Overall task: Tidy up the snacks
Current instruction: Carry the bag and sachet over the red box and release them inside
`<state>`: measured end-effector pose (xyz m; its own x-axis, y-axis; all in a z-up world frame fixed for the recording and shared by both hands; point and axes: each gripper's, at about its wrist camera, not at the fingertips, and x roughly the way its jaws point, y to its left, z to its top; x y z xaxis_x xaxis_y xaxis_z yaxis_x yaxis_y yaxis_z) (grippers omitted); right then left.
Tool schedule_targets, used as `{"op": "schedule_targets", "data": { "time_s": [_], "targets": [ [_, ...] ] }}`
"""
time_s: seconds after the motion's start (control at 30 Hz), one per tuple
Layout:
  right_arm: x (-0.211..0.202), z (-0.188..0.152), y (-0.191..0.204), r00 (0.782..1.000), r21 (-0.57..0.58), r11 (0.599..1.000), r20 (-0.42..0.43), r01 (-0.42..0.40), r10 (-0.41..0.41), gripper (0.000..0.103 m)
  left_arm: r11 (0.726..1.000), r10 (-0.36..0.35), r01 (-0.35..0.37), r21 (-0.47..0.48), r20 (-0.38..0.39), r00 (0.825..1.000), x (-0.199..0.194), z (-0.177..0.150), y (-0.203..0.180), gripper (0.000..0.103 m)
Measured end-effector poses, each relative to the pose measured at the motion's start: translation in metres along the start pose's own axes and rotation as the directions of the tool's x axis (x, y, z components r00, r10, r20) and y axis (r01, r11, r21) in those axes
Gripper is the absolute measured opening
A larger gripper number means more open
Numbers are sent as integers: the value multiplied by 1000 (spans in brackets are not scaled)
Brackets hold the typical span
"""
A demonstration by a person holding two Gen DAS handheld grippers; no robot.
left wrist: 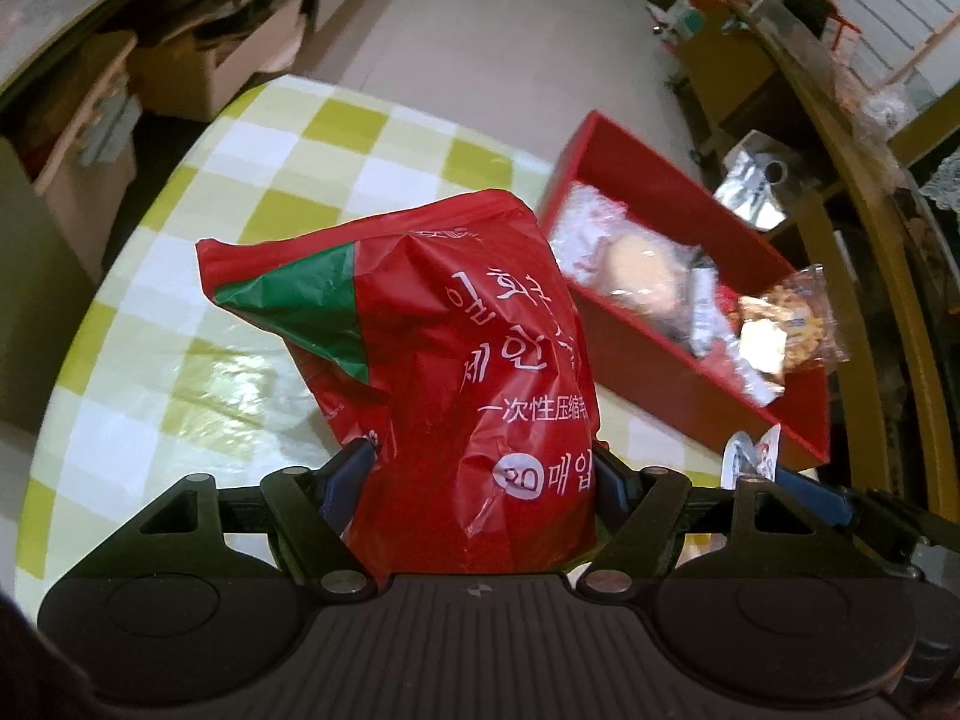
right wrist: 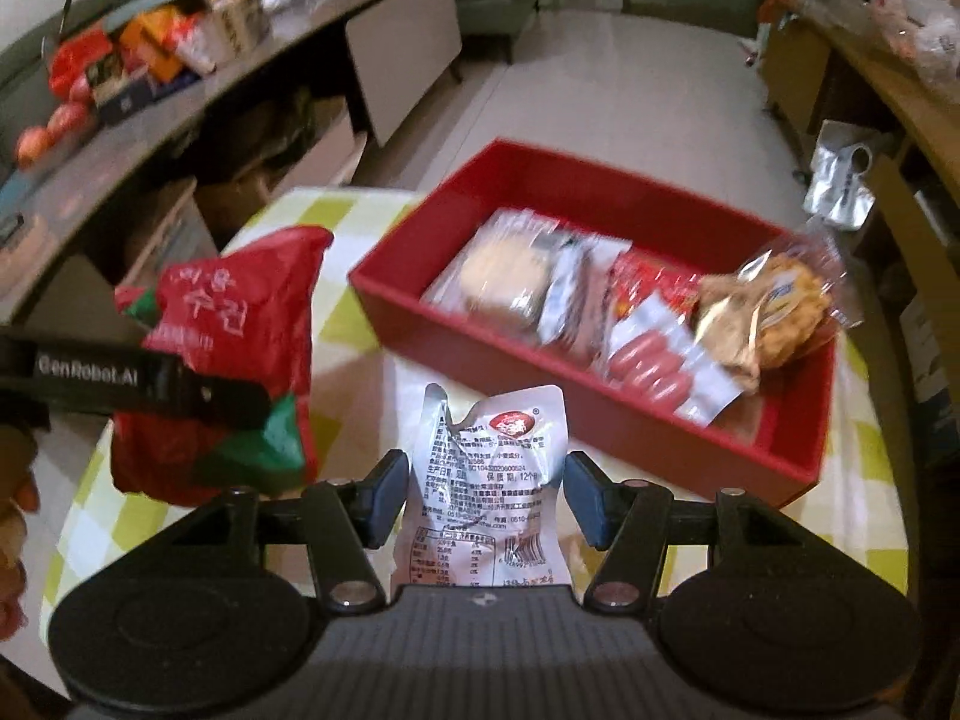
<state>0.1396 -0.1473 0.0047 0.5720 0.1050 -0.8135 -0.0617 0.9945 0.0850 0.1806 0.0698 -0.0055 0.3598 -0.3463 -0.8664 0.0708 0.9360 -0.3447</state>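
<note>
1. Right wrist view: your right gripper (right wrist: 483, 498) pinches a white snack pouch (right wrist: 489, 474) at bottom centre of the frame, both blue pads pressed to its sides, the pouch standing up between them with its long axis running up the frame.

2. The red tray (right wrist: 456, 324) lies up and to the right of that pouch, on the checked tablecloth (right wrist: 354, 312). Its near wall runs diagonally from centre-left down to lower right, so I judge the move as forward and rightward over that wall.

3. Inside the tray you already have a round cake pack (right wrist: 498, 276), a sausage pack (right wrist: 654, 366) and a crunchy bar in clear wrap (right wrist: 774, 312) at the right end. The upper left of the tray floor looks bare; that is the free spot, as I read it.

4. Left wrist view: your left gripper (left wrist: 480, 480) clamps a big red bag (left wrist: 456, 360), which fills the centre of the frame and stands tall between the pads.

5. From this side the tray (left wrist: 708, 384) sits to the upper right, further off. Your right hand looks the nearer one, so the pouch should go first.
</note>
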Motion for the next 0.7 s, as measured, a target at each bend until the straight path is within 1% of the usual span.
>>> {"op": "schedule_targets", "data": {
  "time_s": [0.17,0.27,0.37,0.43,0.6,0.7],
  "targets": [
    [-10,21,-23,997,50,999,71,18,-21,65,999,-30,28,37,59,998,-8,13,-28,79],
    [-11,34,-40,994,76,996,104,35,-43,65,997,-24,16,78,99,995,-6,24,-51,79],
    [-5,44,-57,991,97,994,119,52,-63,65,993,-20,7,116,117,993,6,35,-74,79],
    [0,50,-68,988,103,992,127,75,-87,65,991,-22,7,132,116,993,17,41,-89,79],
    [17,58,-95,984,157,984,141,82,-105,66,985,-17,-1,171,104,994,51,52,-122,79],
    [29,60,-108,985,190,980,141,68,-95,66,982,-4,-15,187,105,994,65,55,-127,79]
  ]
}}
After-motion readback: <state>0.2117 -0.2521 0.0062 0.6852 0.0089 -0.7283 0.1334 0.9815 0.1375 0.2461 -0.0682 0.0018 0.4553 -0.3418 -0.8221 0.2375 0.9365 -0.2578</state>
